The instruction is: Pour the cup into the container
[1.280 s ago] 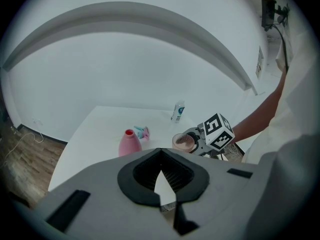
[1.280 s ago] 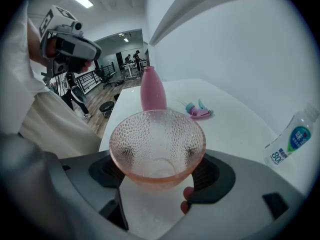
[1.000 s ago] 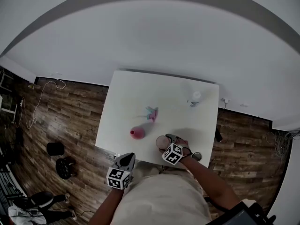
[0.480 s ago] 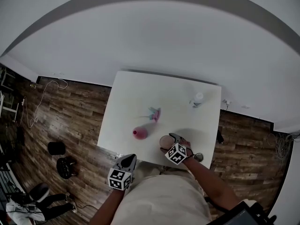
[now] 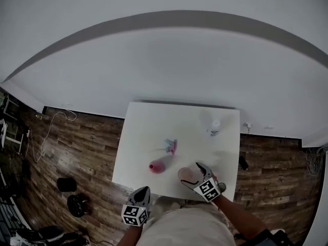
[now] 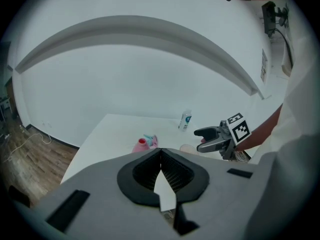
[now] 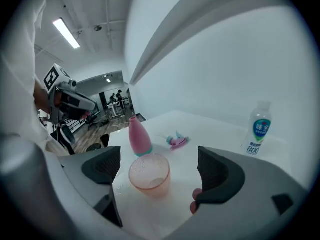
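**Bracketing the cup ahead of the grasp**

Left gripper (image 6: 161,153): jaws closed together, empty, short of the counter (image 5: 154,127). Right gripper (image 7: 160,169): jaws wide apart, pink cup (image 7: 149,180) upright between them, untouched. Probably light, thin-walled, wet-slick; pinch mid-wall, gently. Pink container (image 7: 139,136) just behind.

The left gripper (image 5: 142,191) sits low in the head view at about 6 o'clock, pointing toward 12, with its jaws pressed together. The right gripper (image 5: 198,171) is at 5 o'clock, angled toward 11, with its jaws spread wide. The right forearm (image 5: 237,217) extends behind it toward 4.
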Action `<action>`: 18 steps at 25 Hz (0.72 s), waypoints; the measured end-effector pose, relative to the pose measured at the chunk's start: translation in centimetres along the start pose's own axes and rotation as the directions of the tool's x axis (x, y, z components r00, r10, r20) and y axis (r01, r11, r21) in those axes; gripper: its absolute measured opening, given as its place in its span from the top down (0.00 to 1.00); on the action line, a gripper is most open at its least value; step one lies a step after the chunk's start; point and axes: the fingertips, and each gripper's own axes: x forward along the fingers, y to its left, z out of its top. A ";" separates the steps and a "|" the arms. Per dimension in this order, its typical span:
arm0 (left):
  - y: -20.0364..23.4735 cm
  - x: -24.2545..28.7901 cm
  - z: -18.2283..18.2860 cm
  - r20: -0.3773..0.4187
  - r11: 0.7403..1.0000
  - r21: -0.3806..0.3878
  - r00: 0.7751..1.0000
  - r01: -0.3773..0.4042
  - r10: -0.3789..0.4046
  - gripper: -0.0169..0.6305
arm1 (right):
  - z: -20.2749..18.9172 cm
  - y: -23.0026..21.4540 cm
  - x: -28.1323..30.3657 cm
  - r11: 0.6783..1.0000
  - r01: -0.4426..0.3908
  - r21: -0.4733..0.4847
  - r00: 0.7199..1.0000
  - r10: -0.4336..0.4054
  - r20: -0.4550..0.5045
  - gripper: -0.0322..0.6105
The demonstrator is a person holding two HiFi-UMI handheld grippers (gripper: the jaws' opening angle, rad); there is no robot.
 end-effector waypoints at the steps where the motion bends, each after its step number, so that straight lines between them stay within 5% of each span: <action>1: 0.1 -0.1 0.5 0.014 1.000 -0.002 1.000 -0.001 0.001 0.96 | 0.9 -0.3 -0.8 1.000 0.016 0.008 1.000 -0.016 0.018 0.20; 4: 0.4 0.0 2.0 0.056 1.000 -0.010 0.998 -0.001 0.001 0.96 | 3.8 -0.8 -3.1 0.999 0.049 0.024 0.996 -0.051 0.077 0.25; 7: 0.3 0.1 3.3 0.088 1.000 -0.019 0.996 0.004 -0.002 0.96 | 6.6 -0.6 -5.5 0.997 0.074 0.015 0.988 -0.076 0.133 0.56; 9: 0.1 0.5 4.0 0.102 1.000 -0.024 0.995 0.012 -0.010 0.96 | 7.8 -0.4 -6.4 0.997 0.079 0.016 0.984 -0.080 0.157 0.64; 18: -2.2 2.2 4.6 0.105 0.994 0.013 0.989 0.107 -0.107 0.96 | 8.9 0.8 -8.6 0.991 0.134 0.014 0.976 -0.134 0.171 0.65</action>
